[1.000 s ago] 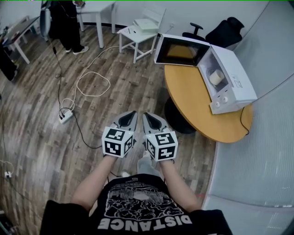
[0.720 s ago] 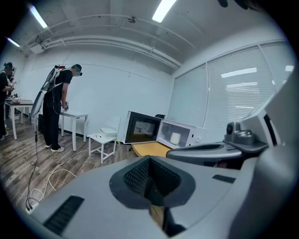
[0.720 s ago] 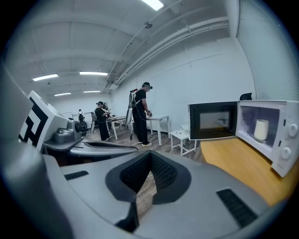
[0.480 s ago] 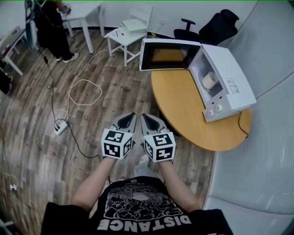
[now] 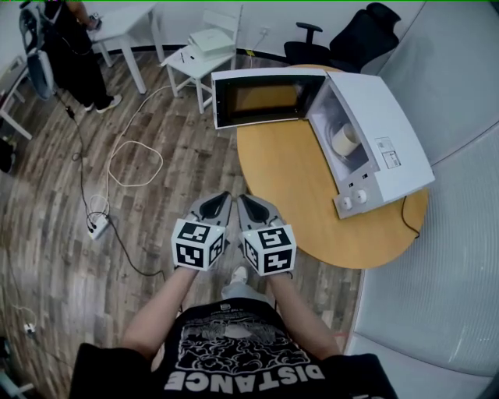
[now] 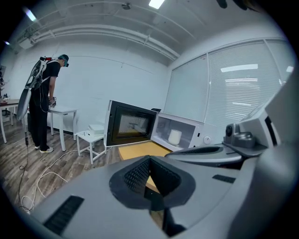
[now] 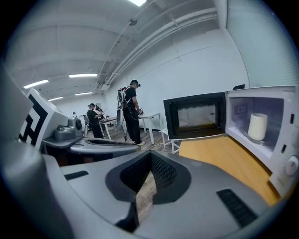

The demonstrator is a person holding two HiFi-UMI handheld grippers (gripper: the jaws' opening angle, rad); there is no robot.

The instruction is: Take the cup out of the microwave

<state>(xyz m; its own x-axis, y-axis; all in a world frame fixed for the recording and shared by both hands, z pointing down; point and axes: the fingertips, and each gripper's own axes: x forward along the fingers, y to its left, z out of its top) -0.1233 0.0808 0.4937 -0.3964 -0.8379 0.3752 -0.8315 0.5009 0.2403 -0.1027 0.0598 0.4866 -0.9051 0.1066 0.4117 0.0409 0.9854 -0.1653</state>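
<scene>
A white microwave (image 5: 382,128) stands on a round wooden table (image 5: 300,195) with its door (image 5: 261,97) swung wide open. A pale cup (image 5: 344,140) stands upright inside it, also seen as the cup (image 6: 174,137) in the left gripper view and the cup (image 7: 257,126) in the right gripper view. My left gripper (image 5: 224,198) and right gripper (image 5: 245,199) are held side by side over the wooden floor, short of the table's near edge. Both are shut and hold nothing. Both point toward the microwave, well apart from it.
A person (image 5: 66,47) stands at a white table (image 5: 129,19) at the back left. A white chair (image 5: 204,47) with papers stands behind the microwave door. Cables and a power strip (image 5: 95,226) lie on the floor at left. A black office chair (image 5: 351,39) stands behind the round table, and a curved grey wall (image 5: 437,257) runs along the right.
Both grippers have moved together toward the table. The microwave and cup now look nearer and lie further left in the head view. Both grippers stay shut.
</scene>
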